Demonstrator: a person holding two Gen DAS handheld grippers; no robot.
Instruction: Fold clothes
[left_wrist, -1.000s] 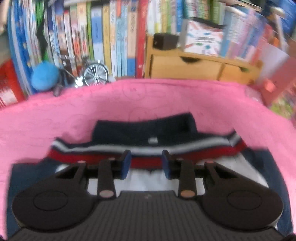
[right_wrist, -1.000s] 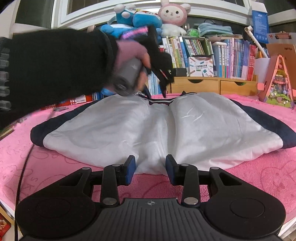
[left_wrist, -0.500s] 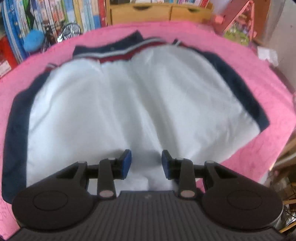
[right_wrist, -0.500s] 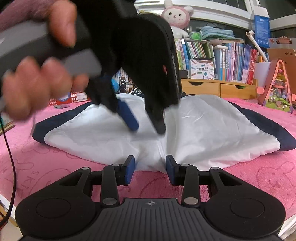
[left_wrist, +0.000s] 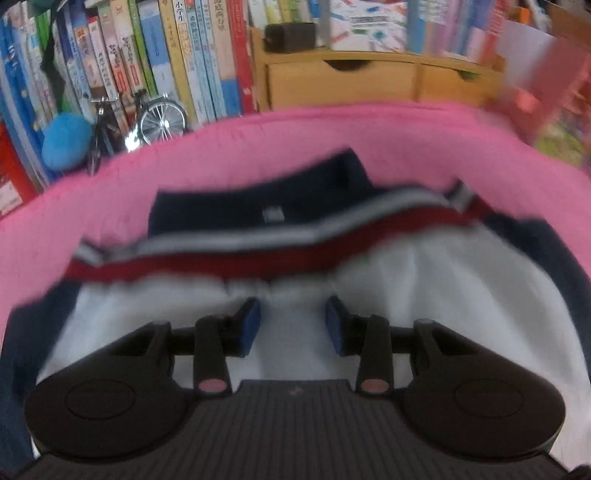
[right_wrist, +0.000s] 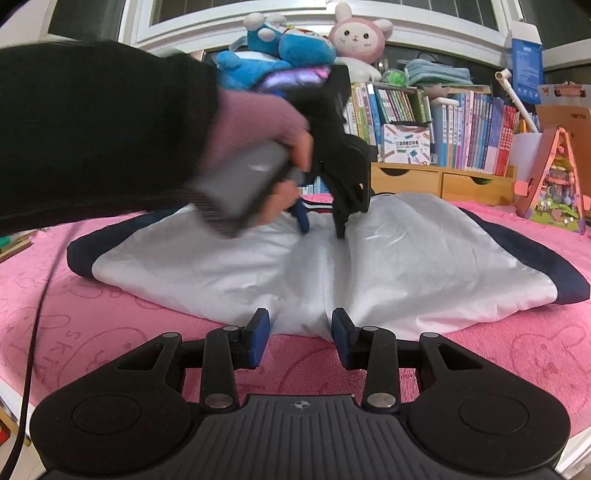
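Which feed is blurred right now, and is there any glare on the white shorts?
Left wrist view: motion blur smears the shorts and their red waistband; the left gripper, jaws opening, stays sharp. Right wrist view: cloth sharp with soft sheen, no harsh glare; only the hand is blurred; fisheye bends the edges.

White shorts (right_wrist: 388, 258) with navy sides lie flat; red-striped waistband (left_wrist: 258, 254) far.

The left gripper (right_wrist: 320, 226) has swung back over the shorts' (right_wrist: 406, 258) waistband (left_wrist: 258, 254) (jaws opening, empty).
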